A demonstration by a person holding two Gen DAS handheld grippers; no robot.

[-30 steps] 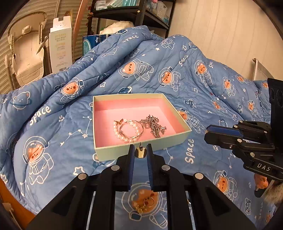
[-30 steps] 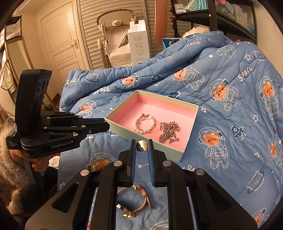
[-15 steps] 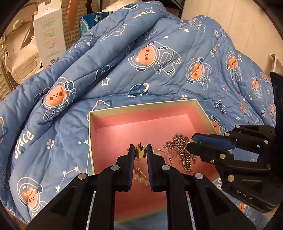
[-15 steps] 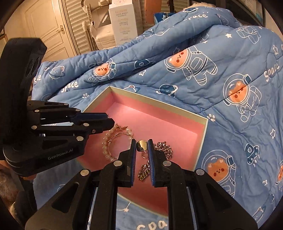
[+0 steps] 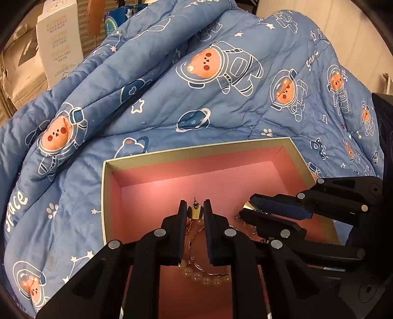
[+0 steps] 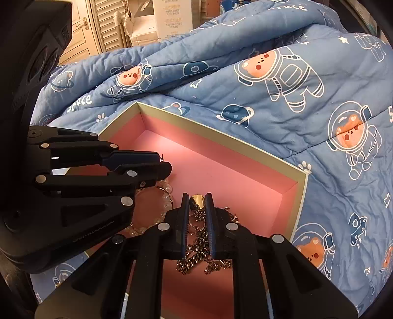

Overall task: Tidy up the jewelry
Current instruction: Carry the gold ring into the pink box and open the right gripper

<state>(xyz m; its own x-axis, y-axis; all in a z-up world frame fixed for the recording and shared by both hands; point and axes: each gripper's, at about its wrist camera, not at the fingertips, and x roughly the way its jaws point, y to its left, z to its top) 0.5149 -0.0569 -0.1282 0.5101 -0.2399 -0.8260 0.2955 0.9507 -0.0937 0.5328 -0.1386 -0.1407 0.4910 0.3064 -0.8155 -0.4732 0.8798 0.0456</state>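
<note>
A shallow box with a pink inside (image 5: 196, 149) (image 6: 221, 133) lies on the blue quilt. My left gripper (image 5: 194, 208) hangs over the box, shut on a small gold earring (image 5: 195, 213) whose post sticks up between the pads. My right gripper (image 6: 197, 200) is beside it over the box, shut on a second gold disc earring (image 6: 197, 201). In the left wrist view the right gripper (image 5: 246, 209) comes in from the right. In the right wrist view the left gripper (image 6: 163, 163) comes in from the left. A pearl bracelet (image 5: 206, 278) (image 6: 165, 193) and a metal chain (image 6: 199, 247) lie on the box floor beneath them.
The quilt (image 5: 221, 98) with bear astronauts rises in a fold behind the box. A white carton (image 5: 59, 44) (image 6: 172, 19) stands beyond the bed, with a slatted door (image 6: 108, 22) behind it. The far half of the box floor is bare pink.
Both grippers have come forward and down from the quilt in front of the box to over its inside, each still holding its earring. The box now fills the lower part of both views.
</note>
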